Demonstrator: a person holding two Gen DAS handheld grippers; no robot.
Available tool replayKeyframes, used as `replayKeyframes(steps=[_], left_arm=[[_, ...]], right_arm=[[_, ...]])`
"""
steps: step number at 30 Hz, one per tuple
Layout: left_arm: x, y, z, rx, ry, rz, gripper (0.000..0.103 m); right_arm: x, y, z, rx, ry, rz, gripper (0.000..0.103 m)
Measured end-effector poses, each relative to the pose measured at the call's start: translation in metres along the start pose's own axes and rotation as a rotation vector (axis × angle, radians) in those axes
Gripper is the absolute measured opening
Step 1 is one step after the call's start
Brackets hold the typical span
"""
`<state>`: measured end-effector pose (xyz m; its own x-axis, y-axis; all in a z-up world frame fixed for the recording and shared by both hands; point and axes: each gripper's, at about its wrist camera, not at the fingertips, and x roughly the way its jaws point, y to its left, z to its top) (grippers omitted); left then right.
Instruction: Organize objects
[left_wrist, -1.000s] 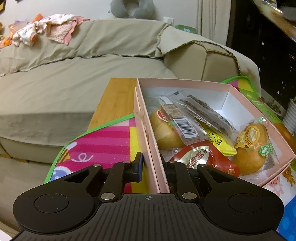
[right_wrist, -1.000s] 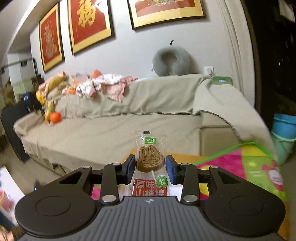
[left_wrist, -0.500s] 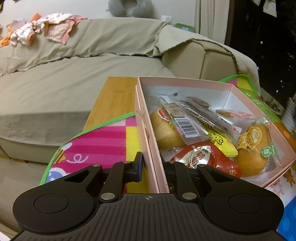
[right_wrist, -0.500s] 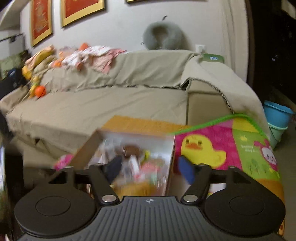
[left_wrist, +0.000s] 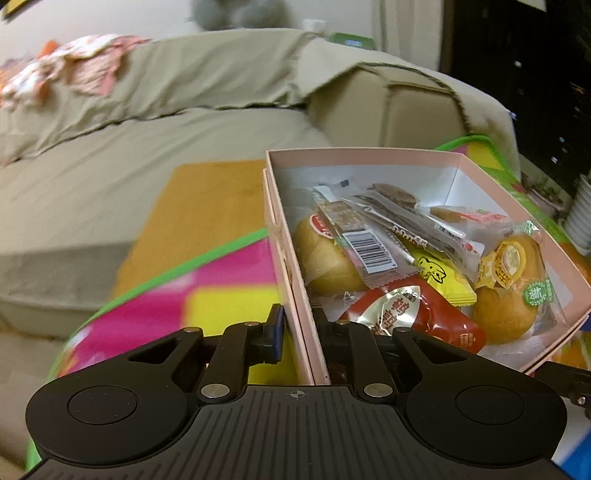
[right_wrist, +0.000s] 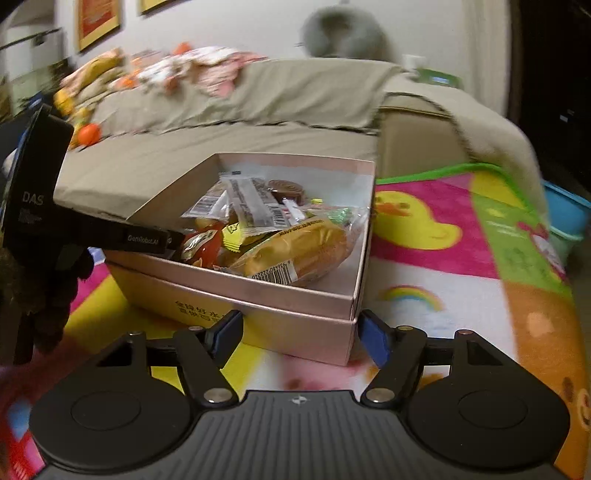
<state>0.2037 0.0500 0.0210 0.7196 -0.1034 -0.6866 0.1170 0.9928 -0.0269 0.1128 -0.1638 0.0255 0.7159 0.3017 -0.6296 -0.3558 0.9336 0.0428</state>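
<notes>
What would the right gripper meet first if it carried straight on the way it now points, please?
Probably the pink box: its near corner sits just ahead of the open right gripper, though depth is hard to judge.

Box (right_wrist: 295, 306) packed with snacks (right_wrist: 295, 254); mat (right_wrist: 461, 258) alongside clear.

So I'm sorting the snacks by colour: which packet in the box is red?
The glossy red packet with the silver label, at the pink box's near end beside the left gripper; its neighbours are yellow or clear.
</notes>
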Motion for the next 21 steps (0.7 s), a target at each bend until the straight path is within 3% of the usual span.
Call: replayKeyframes(steps=[4, 8, 10, 13, 17, 21], left_arm=[[0.046, -0.02, 0.032, -0.036, -0.053, -0.055, 0.022], [0.05, -0.028, 0.038, 0.016, -0.102, 0.041, 0.031], [0.041, -0.024, 0.034, 0.031, -0.144, 0.052, 0.04], [0.018, -0.02, 0.025, 0.036, -0.209, 0.063, 0.054], [-0.025, -0.02, 0.007, 0.042, -0.281, 0.046, 0.055], [-0.072, -0.03, -0.023, 0.036, -0.317, 0.089, 0.052]], right_arm=[[0.016, -0.036, 0.011, 0.065, -0.033, -0.122, 0.072], [0.033, -0.063, 0.013, 0.125, -0.026, -0.218, 0.078], [0.029, -0.067, 0.006, 0.143, -0.026, -0.215, 0.101], [0.02, -0.068, -0.007, 0.159, -0.014, -0.224, 0.103], [0.006, -0.064, -0.027, 0.169, 0.028, -0.238, 0.103], [-0.011, -0.044, -0.039, 0.144, 0.054, -0.23, 0.103]])
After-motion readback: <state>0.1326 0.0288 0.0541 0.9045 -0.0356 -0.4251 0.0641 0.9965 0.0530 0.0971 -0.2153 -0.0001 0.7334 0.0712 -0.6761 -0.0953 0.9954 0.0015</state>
